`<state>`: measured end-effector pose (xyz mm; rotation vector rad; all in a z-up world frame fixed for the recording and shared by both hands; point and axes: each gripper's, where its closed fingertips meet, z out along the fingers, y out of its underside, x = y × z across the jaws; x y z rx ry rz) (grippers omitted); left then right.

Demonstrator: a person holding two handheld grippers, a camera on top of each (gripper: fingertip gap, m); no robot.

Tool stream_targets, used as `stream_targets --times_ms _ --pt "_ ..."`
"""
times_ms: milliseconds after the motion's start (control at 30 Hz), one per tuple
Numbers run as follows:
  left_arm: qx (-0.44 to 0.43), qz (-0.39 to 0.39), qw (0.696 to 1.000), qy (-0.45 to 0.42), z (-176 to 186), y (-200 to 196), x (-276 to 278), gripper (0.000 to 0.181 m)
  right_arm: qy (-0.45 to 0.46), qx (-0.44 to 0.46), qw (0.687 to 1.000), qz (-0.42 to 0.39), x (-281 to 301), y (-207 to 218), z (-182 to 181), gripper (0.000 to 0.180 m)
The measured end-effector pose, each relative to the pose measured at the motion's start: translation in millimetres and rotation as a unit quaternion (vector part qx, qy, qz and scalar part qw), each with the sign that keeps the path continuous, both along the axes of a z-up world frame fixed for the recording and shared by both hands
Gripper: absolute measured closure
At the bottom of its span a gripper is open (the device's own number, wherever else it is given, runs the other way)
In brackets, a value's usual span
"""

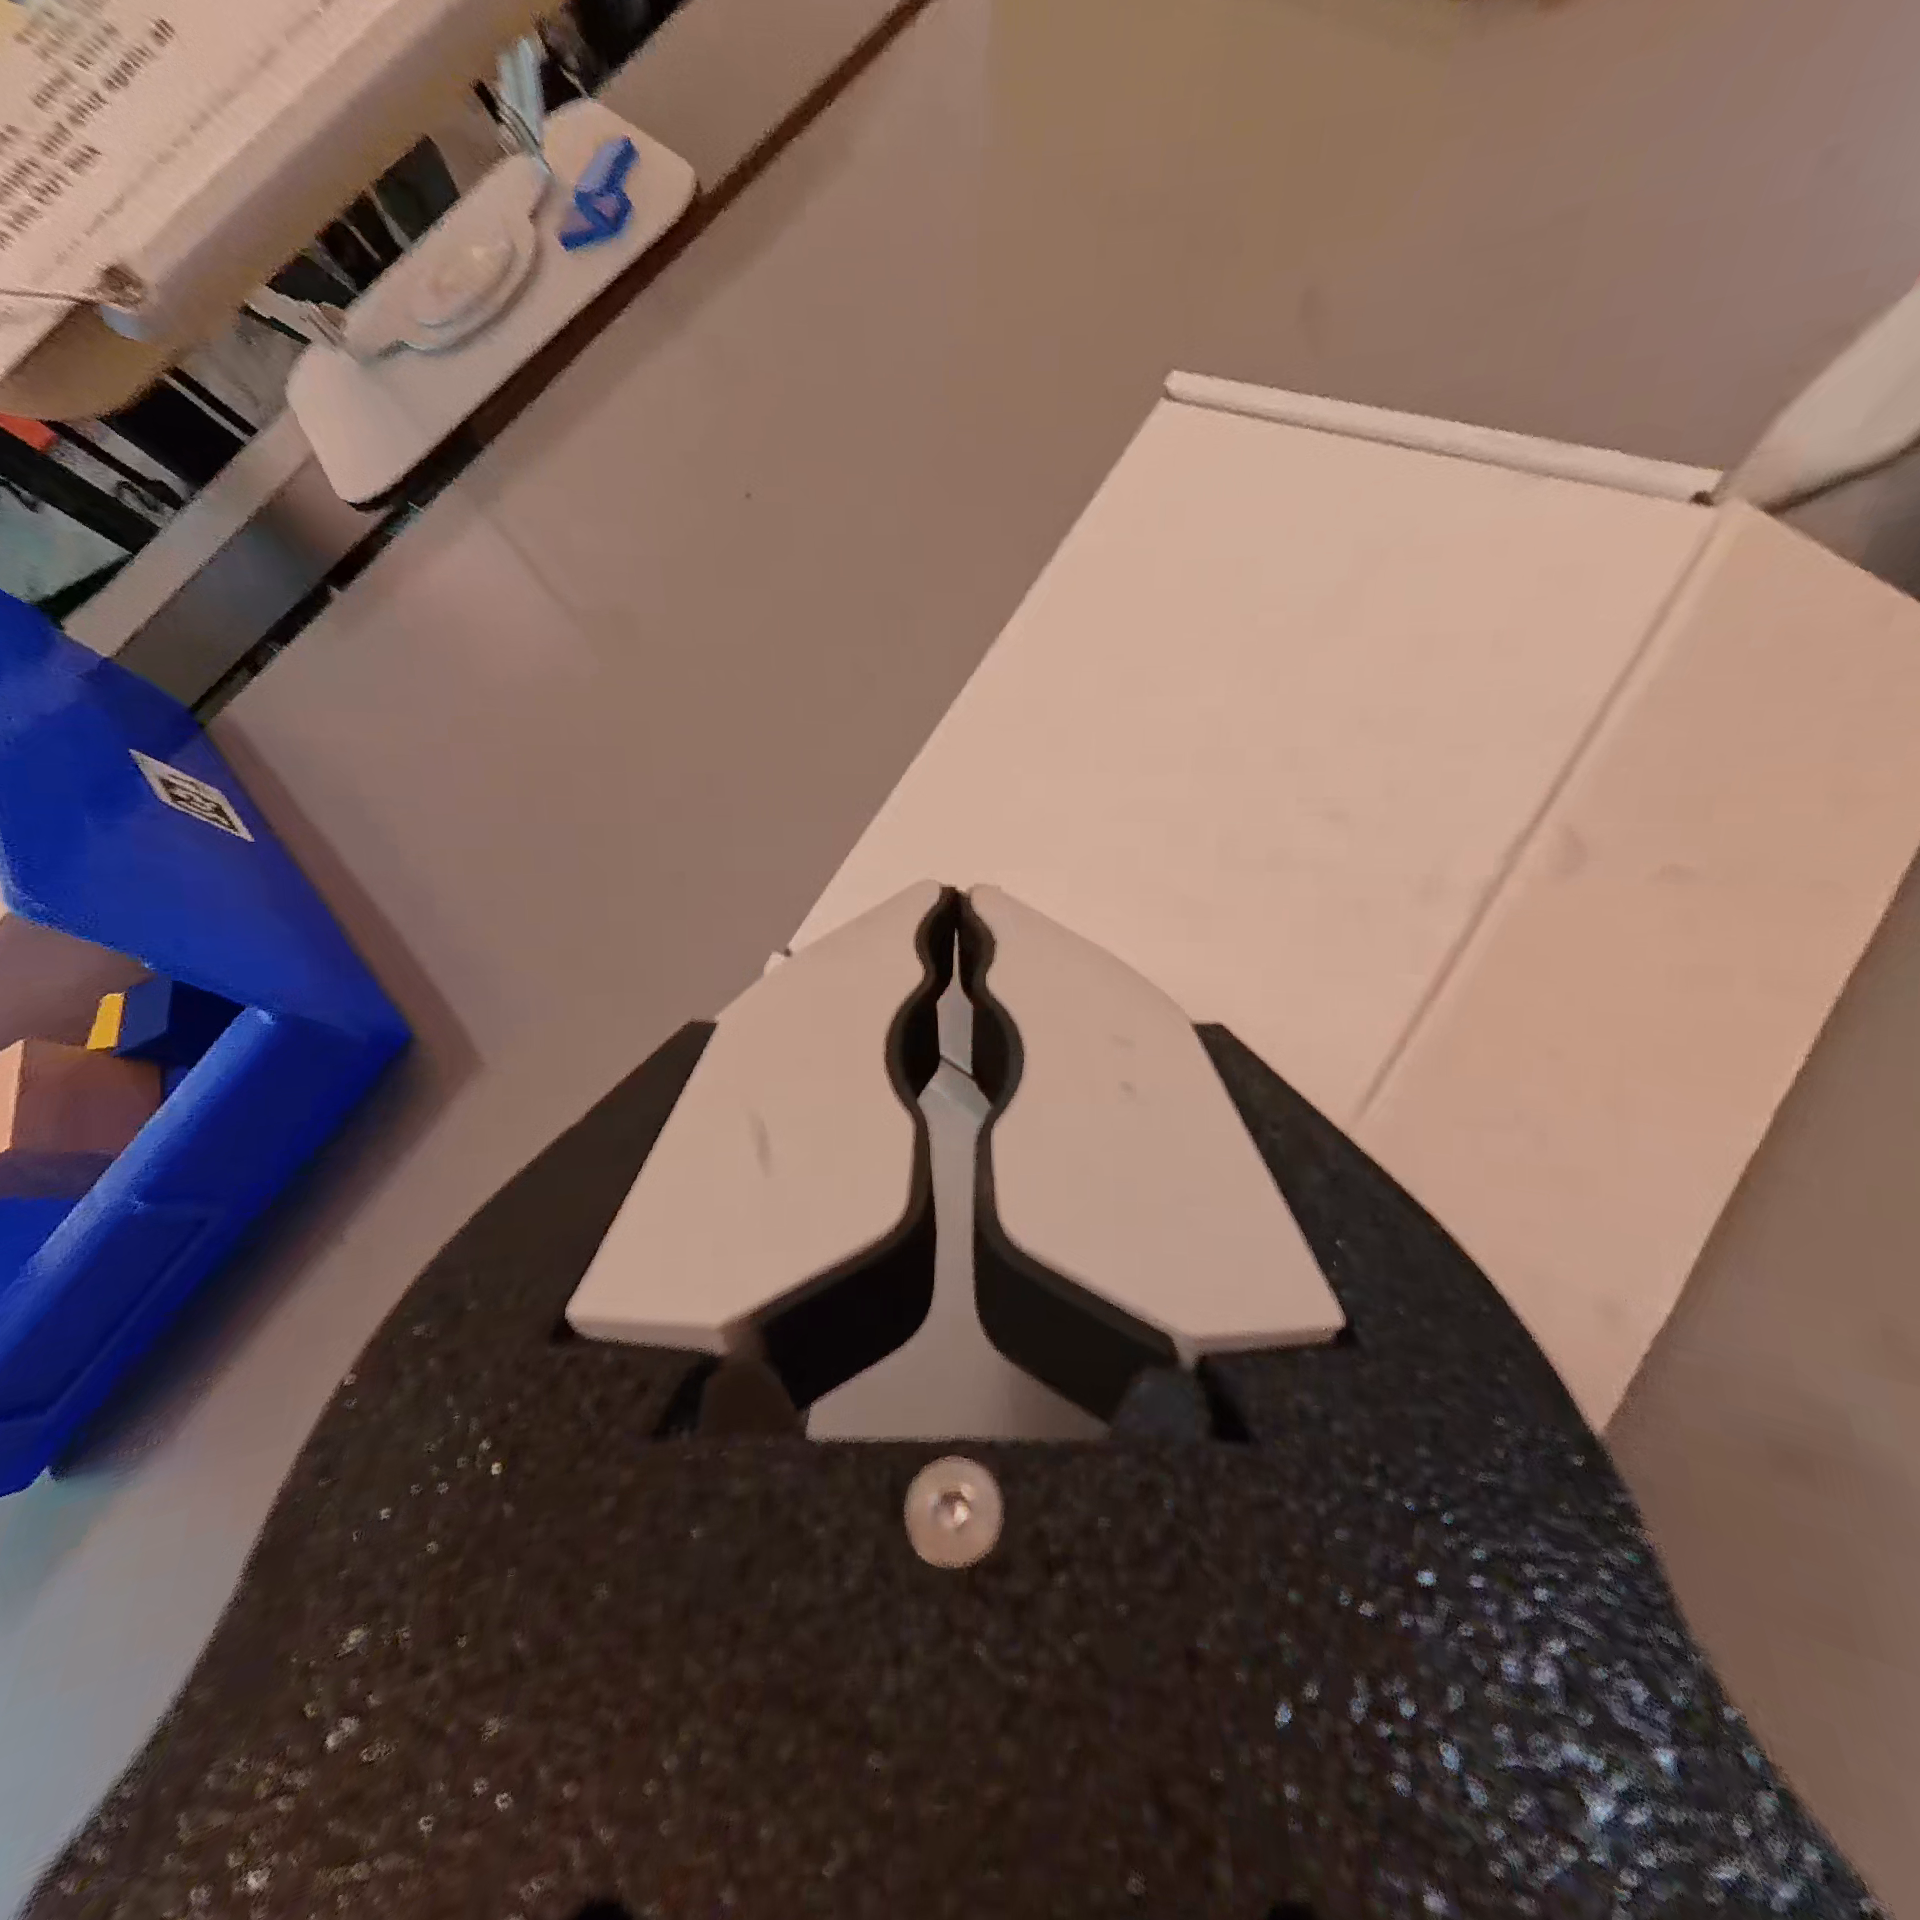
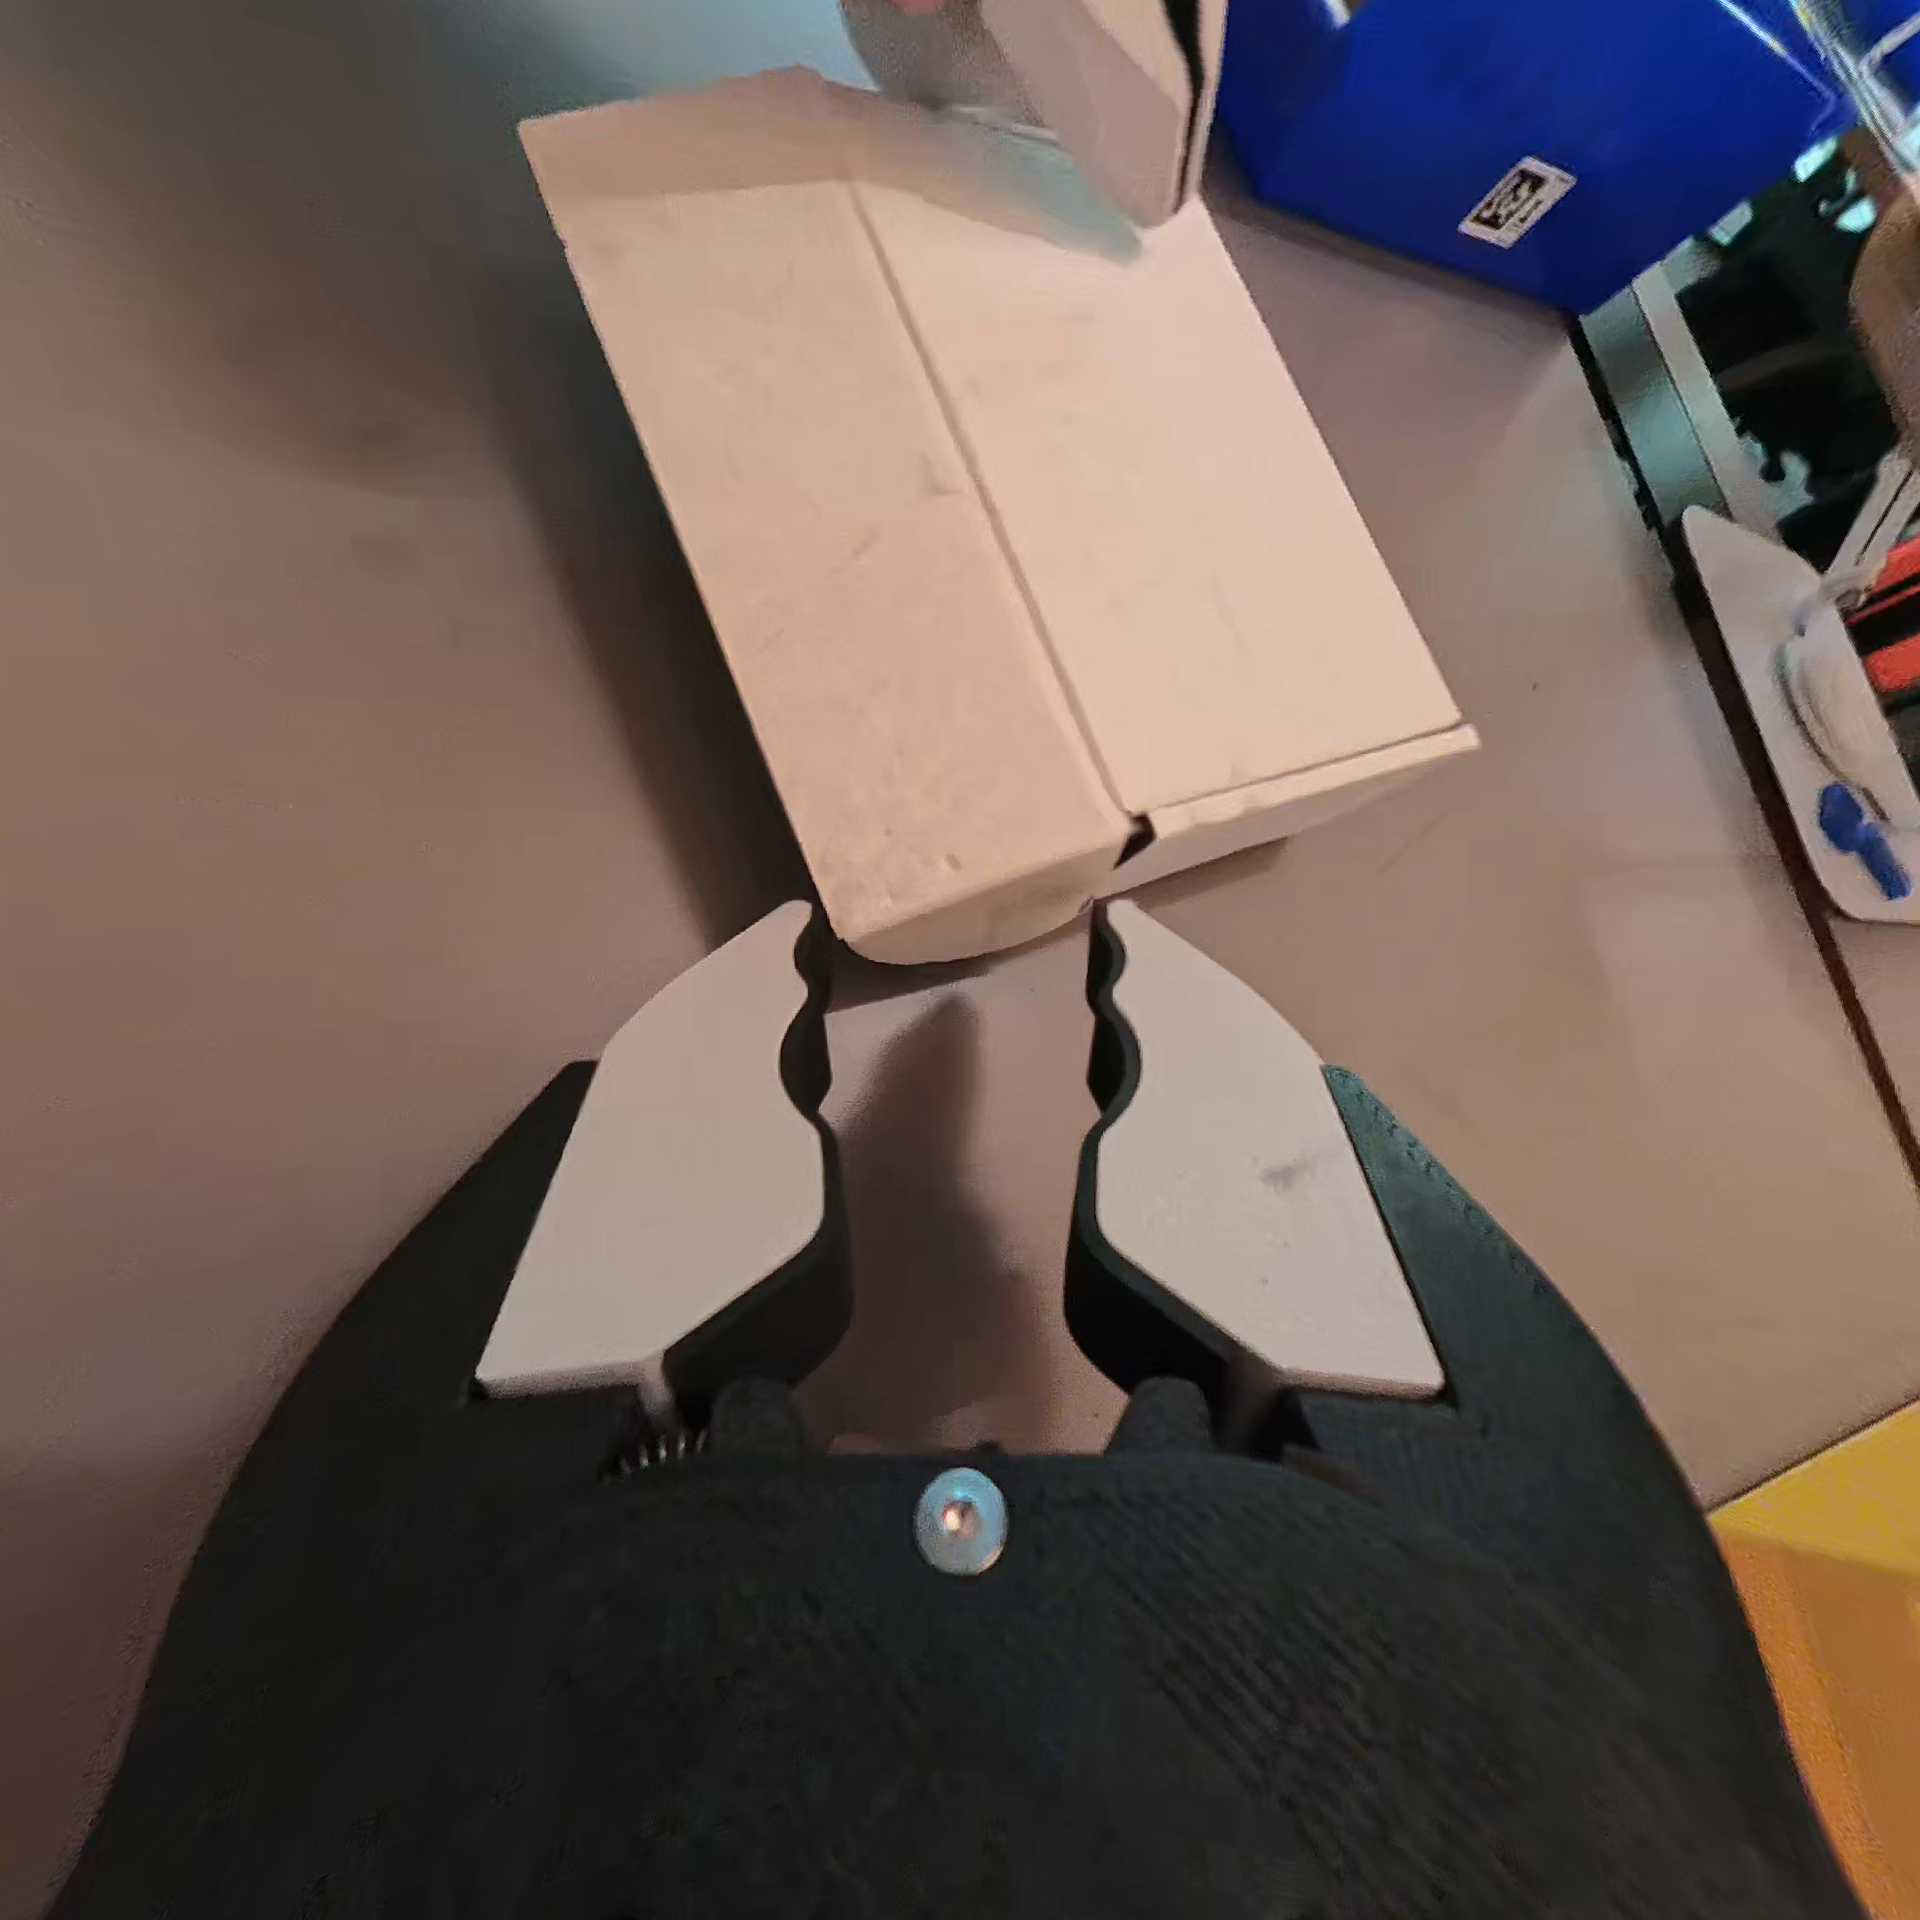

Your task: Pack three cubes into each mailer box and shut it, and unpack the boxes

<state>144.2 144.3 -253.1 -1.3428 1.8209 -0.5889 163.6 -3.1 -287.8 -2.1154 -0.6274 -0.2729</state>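
White cardboard fills both views: the closed mailer box (image 2: 997, 520) lies flat on the grey table (image 2: 260, 520), its long axis running straight away from the right gripper (image 2: 956, 935). That gripper's jaws stand apart and empty, with the box's near short end directly ahead, just beyond the fingertips (image 2: 769, 956), and the notch where lid meets front wall sitting almost on the centre line. From the other end comes the left gripper (image 1: 956, 914), jaws pressed together with nothing between them, its tips over the box's (image 1: 1351, 748) corner nearest it; contact I can't confirm. Off to that gripper's left sits the blue bin (image 1: 156, 935). My read: the right gripper is squarely lined up on the seam end, so it looks better placed to work the flap.
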Motion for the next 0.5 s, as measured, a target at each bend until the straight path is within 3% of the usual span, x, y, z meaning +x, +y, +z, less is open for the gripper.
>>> stream_targets --times_ms 100,200,267,500 --pt "-0.007 0.010 1.000 0.013 -5.7 4.5 -3.3 0.181 -0.018 0.002 1.000 0.007 1.8 1.4 -5.4 0.140" --pt "-0.048 0.017 0.999 0.000 -6.2 5.8 -3.2 0.181 0.028 0.008 1.000 0.000 3.7 -0.2 -3.7 0.150" --pt "-0.064 0.022 0.998 -0.008 -6.3 6.3 -3.2 0.181 0.066 0.020 0.998 0.005 0.5 -1.2 0.4 0.169" --pt "-0.047 0.014 0.999 -0.006 -6.5 6.3 -3.1 0.181 0.065 0.005 0.998 0.004 0.3 -1.8 -4.4 0.169"
